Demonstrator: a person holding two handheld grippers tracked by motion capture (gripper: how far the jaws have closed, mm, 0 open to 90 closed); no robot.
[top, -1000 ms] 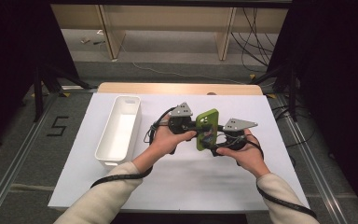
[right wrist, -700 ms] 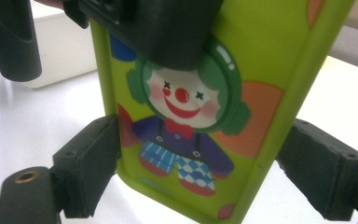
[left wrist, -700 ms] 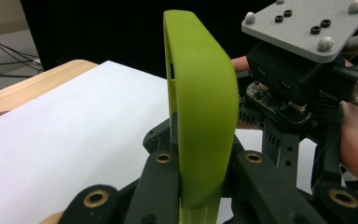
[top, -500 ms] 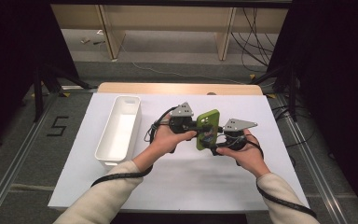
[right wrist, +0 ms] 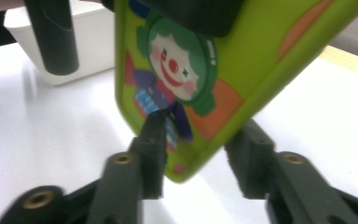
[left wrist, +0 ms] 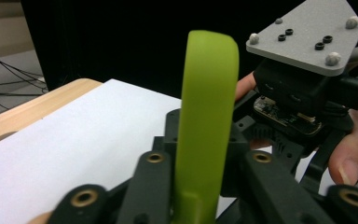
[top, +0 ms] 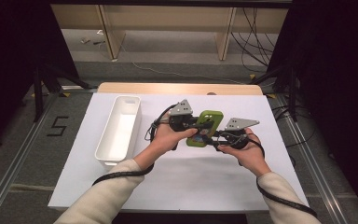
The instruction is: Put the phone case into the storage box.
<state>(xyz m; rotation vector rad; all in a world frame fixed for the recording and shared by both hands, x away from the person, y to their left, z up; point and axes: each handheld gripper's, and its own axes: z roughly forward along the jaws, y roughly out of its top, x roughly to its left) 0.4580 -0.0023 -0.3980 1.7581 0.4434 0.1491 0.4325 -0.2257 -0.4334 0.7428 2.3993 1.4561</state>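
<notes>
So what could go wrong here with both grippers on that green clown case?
The green phone case hangs above the table, held edge-on by the left gripper; its jaws have just been opening, so it could slip. The right gripper has just been closing on a corner, so it could twist the case loose.

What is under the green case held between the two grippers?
Under the green case lies the bare white table cover; the case hangs above it between the left gripper and the right gripper. The patch directly beneath is hidden by case and hands.

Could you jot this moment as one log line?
left tongs: gripping green case | right tongs: closing on it | white bin: beside
</notes>
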